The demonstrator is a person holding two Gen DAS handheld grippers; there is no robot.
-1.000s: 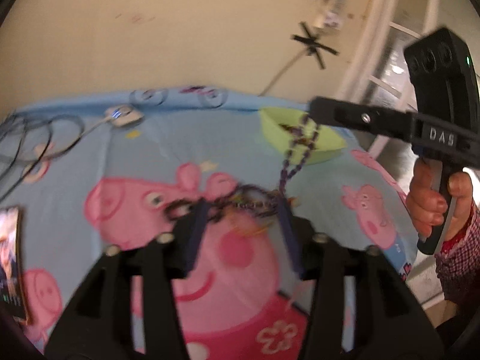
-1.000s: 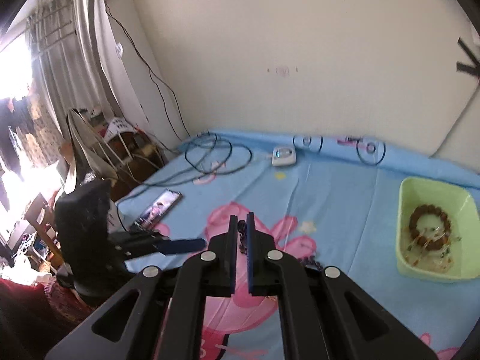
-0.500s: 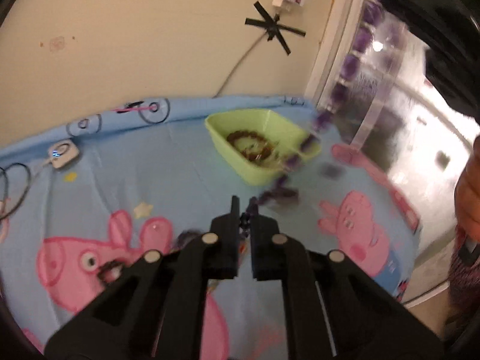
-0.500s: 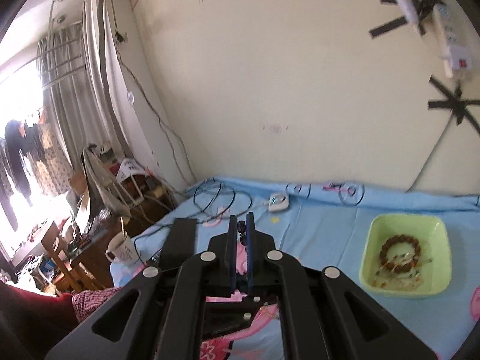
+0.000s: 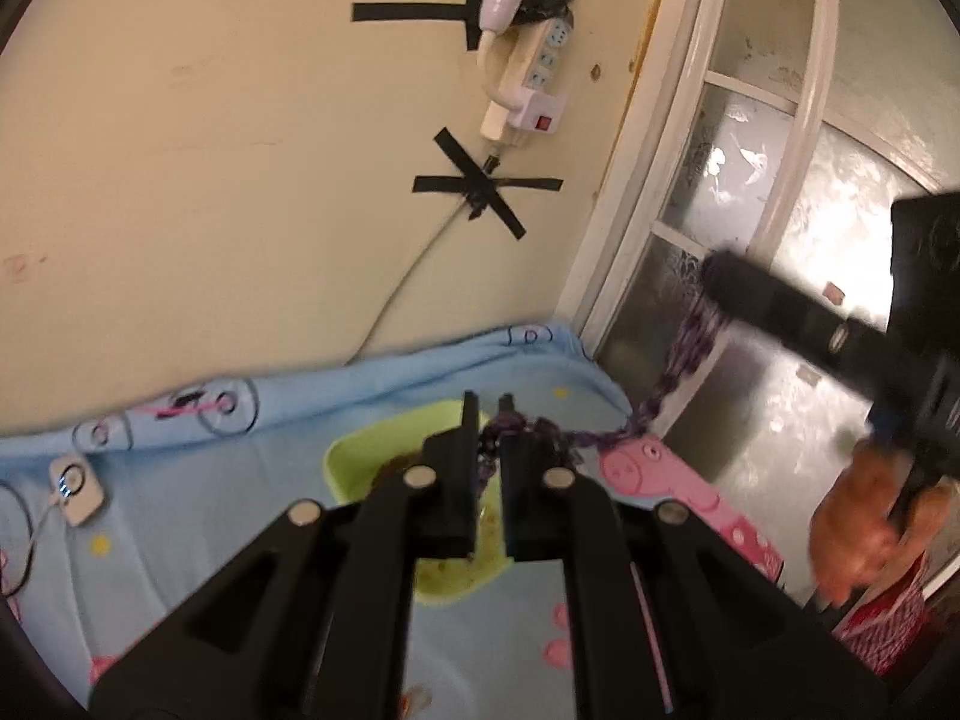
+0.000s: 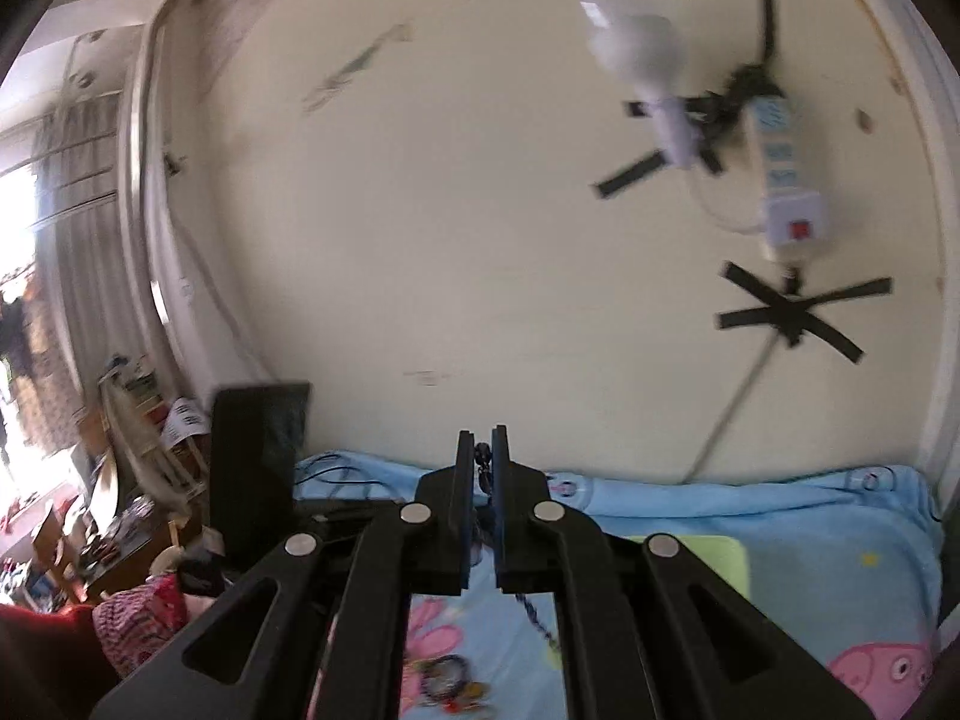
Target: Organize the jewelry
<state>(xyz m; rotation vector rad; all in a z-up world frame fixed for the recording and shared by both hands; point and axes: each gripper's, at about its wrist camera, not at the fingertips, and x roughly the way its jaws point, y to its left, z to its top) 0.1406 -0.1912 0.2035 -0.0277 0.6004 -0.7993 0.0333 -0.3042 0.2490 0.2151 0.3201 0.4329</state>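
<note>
A purple bead necklace [image 5: 642, 414] hangs stretched between both grippers above the Peppa Pig blanket [image 5: 180, 516]. My left gripper [image 5: 489, 420] is shut on one end of it, right over the green tray [image 5: 354, 456]. The strand runs up and to the right to my right gripper [image 5: 720, 276], which a hand [image 5: 864, 516] holds. In the right wrist view the right gripper [image 6: 482, 450] is shut on dark beads of the necklace [image 6: 482, 461], and a loose strand [image 6: 534, 612] dangles below. The green tray [image 6: 720, 552] lies lower right; its contents are mostly hidden.
More jewelry [image 6: 447, 678] lies on the blanket [image 6: 810, 528] below the right gripper. A white device [image 5: 75, 489] with a cable rests at the left. The wall behind carries a taped power strip [image 5: 534, 78]. A glass door [image 5: 750, 240] stands right of the bed, clutter [image 6: 120, 480] on its left.
The left gripper closed on the necklace that lay on the blanket. Both grippers then rose and tilted up toward the wall, lifting the necklace over the green tray.
</note>
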